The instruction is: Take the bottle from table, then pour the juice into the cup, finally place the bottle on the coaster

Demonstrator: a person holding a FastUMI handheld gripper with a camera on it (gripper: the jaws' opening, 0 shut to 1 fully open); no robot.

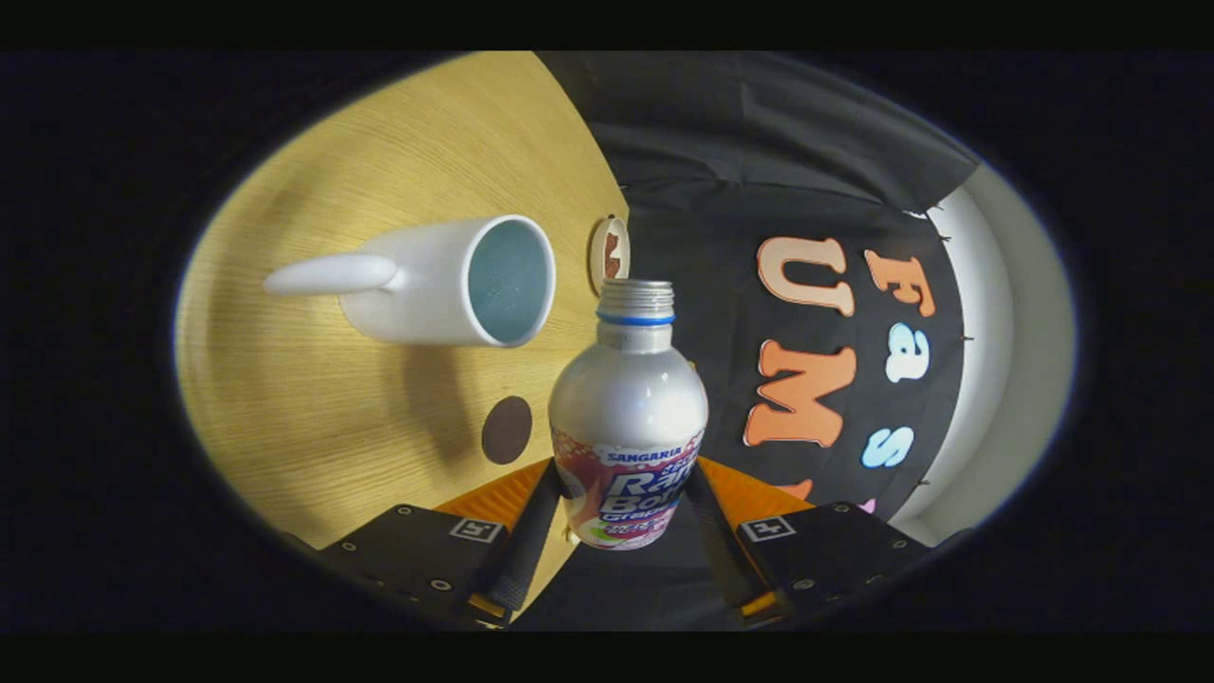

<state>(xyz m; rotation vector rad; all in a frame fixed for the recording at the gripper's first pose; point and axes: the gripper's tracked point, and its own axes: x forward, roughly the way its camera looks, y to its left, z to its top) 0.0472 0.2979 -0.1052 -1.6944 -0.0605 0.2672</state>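
While the view is rolled hard over, so that the wooden table (313, 417) stands like a wall on one side and the black cloth booth wall (759, 152) fills the other, the gripper (621, 517) has its two fingers closed in against the lower, labelled body of the bottle, one finger on each flank, both pressing on it; the silver aluminium juice bottle (628, 417) sits between the fingers with its uncapped, threaded neck and blue ring pointing ahead of them; the white mug (446, 282) stands on the table beyond the fingers, its handle toward the camera and its open mouth level with the bottle's neck, just beside it but apart; the round wooden coaster (609, 254) lies past the mug near the table's edge; a small dark round spot (506, 430) marks the tabletop close by the bottle's shoulder.
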